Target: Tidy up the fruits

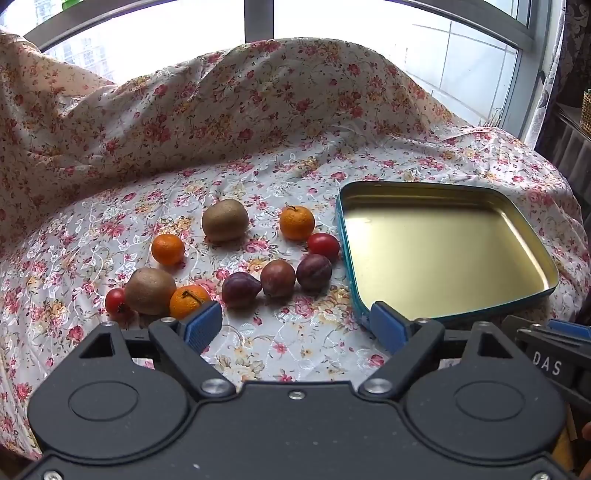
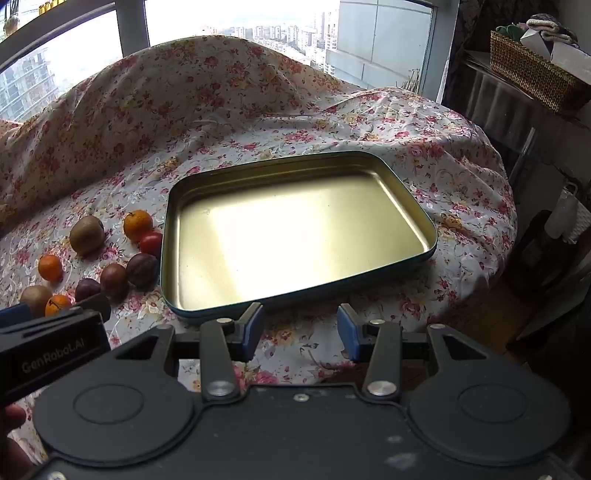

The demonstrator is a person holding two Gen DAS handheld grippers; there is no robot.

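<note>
Fruits (image 1: 236, 258) at 9 o'clock of the tin (image 2: 430, 236); left gripper (image 1: 295, 325) and right gripper (image 2: 300, 326) jaws wide apart, holding nothing.

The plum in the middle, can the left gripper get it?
Probably yes. The left gripper is open and empty, with bare cloth ahead. But the middle plum sits snug between two other plums, which may get bumped.

I'm in a high-rise home: my table wears a floral tablecloth (image 1: 295, 166) bunched up against a big window (image 2: 240, 22) that looks out over city towers. To my right a wicker basket (image 2: 532, 74) of household odds sits on a draped shelf.
</note>
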